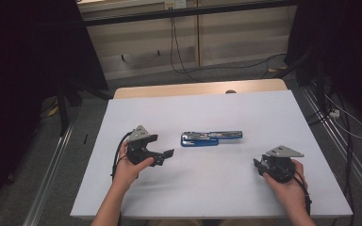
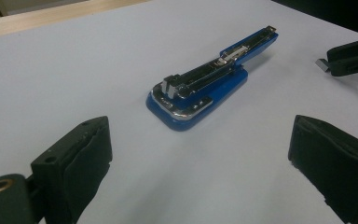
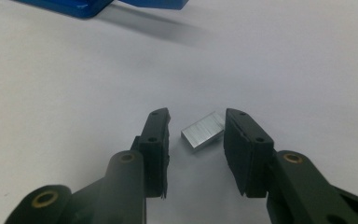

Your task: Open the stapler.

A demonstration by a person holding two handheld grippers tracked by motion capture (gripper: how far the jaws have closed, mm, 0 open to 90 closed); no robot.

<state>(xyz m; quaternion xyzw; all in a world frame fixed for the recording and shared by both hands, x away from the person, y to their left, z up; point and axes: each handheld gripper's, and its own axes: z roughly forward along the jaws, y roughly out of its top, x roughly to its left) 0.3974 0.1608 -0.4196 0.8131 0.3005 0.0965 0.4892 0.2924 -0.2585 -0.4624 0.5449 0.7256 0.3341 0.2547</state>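
Note:
A blue stapler (image 1: pixel 211 138) lies swung open flat in the middle of the white table (image 1: pixel 193 188), its chrome staple channel facing up. In the left gripper view the stapler (image 2: pixel 205 88) is just ahead of my left gripper (image 2: pixel 198 140), whose jaws stand wide apart with nothing between them. My left gripper (image 1: pixel 164 157) rests to the stapler's left. My right gripper (image 1: pixel 258 165) sits at the near right. Between its jaws (image 3: pixel 196 126) lies a small silver strip of staples (image 3: pixel 203 131), touching one pad, with a gap to the other. The stapler's blue edge (image 3: pixel 65 7) is beyond it.
A wooden table edge (image 1: pixel 198 88) runs along the far side of the white surface. Cables (image 1: pixel 184 66) trail on the floor behind. Dark curtains hang at both sides, and metal rails (image 1: pixel 339 141) run along the floor by the table.

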